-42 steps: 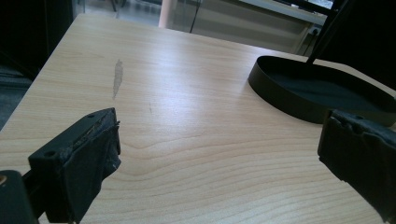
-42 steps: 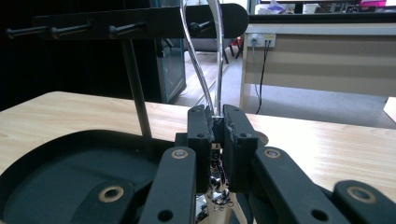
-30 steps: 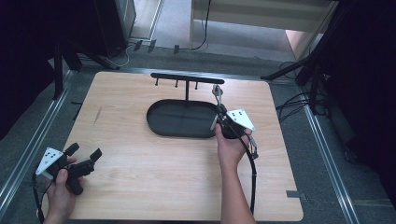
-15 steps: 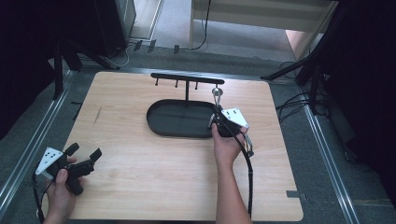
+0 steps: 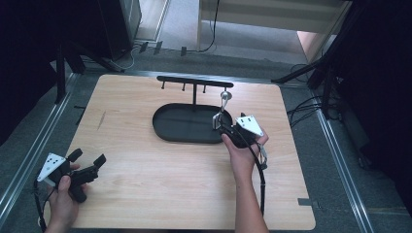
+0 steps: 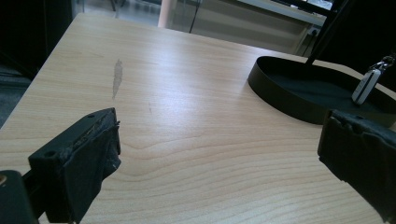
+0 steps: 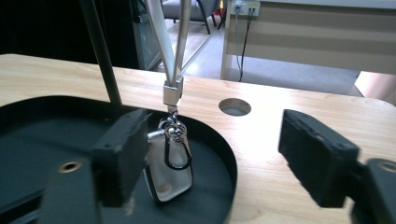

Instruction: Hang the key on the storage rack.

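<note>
**Woods, metals, matt blacks**

Pale wood-grain table (image 5: 145,194), smooth with a soft sheen, one dull scuff (image 6: 117,74). Matt black tray (image 7: 28,116), thin metal-looking wall. Polished silvery keychain (image 7: 170,154): glossy fob, bright metal clasp. Rough, worn black padding on right gripper (image 7: 219,158) and left gripper (image 6: 233,163) jaws.

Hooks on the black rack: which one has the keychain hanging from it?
The rightmost hook, at the bar's right end beside the right gripper; the keychain dangles over the tray. Other hooks are bare.
</note>
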Demonstrator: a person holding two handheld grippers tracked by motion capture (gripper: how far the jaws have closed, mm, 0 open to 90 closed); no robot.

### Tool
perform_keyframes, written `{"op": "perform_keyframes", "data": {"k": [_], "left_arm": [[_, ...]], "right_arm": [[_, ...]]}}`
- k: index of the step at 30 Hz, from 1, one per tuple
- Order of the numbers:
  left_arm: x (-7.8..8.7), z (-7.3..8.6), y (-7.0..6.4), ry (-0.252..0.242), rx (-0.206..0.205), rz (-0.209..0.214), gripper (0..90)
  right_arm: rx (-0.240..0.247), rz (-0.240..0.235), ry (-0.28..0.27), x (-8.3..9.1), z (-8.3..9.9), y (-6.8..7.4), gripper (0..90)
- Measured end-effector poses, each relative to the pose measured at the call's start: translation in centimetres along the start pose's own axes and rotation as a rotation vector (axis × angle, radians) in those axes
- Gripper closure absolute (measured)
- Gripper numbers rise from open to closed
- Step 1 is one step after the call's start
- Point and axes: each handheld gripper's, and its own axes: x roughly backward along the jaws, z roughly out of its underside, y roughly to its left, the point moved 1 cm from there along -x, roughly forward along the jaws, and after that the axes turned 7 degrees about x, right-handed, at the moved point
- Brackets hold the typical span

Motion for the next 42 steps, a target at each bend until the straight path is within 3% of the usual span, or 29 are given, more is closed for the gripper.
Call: {"op": "perform_keyframes", "data": {"k": [4, 14, 20, 22, 42], "left_arm": [[0.0, 0.0, 0.0, -0.001, 0.002, 0.000, 0.0], [0.0, 0.0, 0.0, -0.001, -0.001, -0.002, 0.0], [0.0, 0.0, -0.1, -0.002, -0.001, -0.003, 0.0], [0.0, 0.0, -0.1, -0.001, -0.004, -0.003, 0.0], [0.0, 0.0, -0.1, 0.002, -0.006, -0.004, 0.0]], "right_arm": [[-0.004, 0.012, 0.000, 0.9, 1.1, -0.9, 16.4], [-0.036, 0.070, -0.033, 3.8, 3.7, -3.5, 14.1], [-0.027, 0.074, -0.053, 5.3, 5.0, -4.6, 14.1], [-0.044, 0.078, -0.063, 6.1, 5.7, -5.4, 13.9], [-0.072, 0.129, -0.088, 10.3, 8.7, -8.9, 13.2]]}}
